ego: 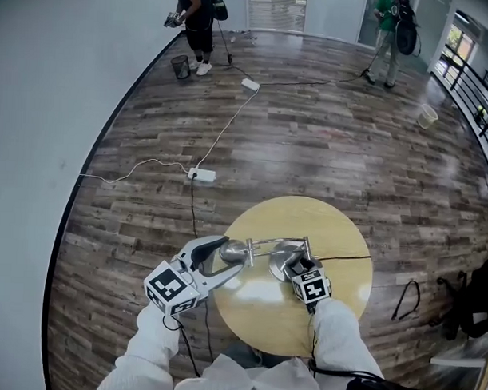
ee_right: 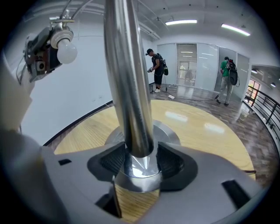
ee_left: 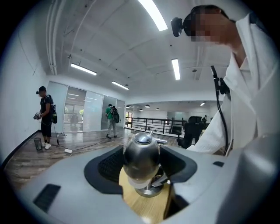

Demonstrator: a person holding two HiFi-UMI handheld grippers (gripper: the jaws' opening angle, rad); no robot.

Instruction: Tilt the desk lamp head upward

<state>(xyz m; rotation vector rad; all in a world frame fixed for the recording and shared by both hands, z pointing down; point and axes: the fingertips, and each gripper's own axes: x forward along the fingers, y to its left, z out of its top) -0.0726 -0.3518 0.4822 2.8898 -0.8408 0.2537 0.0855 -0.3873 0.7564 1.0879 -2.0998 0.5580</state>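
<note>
Round wooden table (ego: pixel 342 234) on plank floor (ego: pixel 326 137); white power strip (ego: pixel 202 175) lying nearby; small black bin (ego: pixel 180 66) way back by wall (ego: pixel 64 80)

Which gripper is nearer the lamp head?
Left. The left gripper has its jaws around the lamp head. The right gripper clamps the pole just above the base, away from the head.

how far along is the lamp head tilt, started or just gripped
Done: both grips look set. The right gripper clamps the lamp pole low down, just above the round table. In hand: the left gripper is closed around the lamp head. Left: the tilt itself; the head's opening looks to face down toward the table.
</note>
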